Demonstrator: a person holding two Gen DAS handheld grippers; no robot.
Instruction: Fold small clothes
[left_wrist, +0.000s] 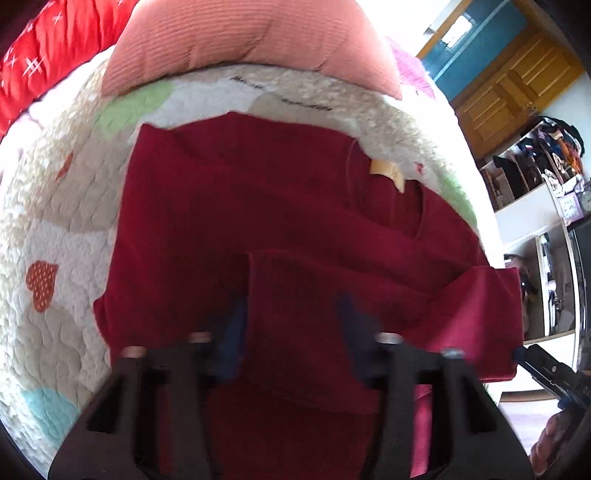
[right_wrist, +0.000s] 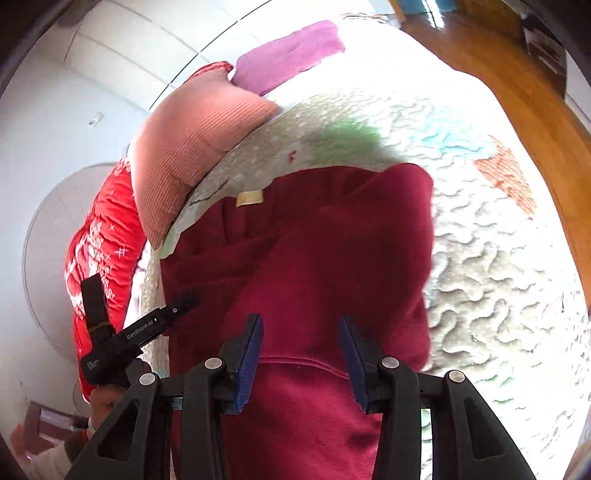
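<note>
Fabric first: a dark red, soft knit top (left_wrist: 229, 206) lies spread on the bed's cream quilted cover (left_wrist: 55, 206) with pastel heart patches, its neckline and pale yellow label (left_wrist: 388, 171) pointing toward a salmon ribbed pillow (left_wrist: 243, 40). One sleeve or side panel (right_wrist: 354, 251) already lies turned in over the body, so the fold looks begun, by my reading; the other side and the final halving seem left to do. The left hand-held gripper (left_wrist: 291, 325) hovers above the lower cloth with its blue-padded jaws wide and nothing between them. The right hand-held gripper (right_wrist: 301, 362) is likewise spread wide over the hem, gripping nothing. The garment's lower edge is cut off beneath both tools, motion blur softens the left view, and glare washes out the far bed. A red quilted blanket (right_wrist: 99, 251) lies beyond the pillow.
</note>
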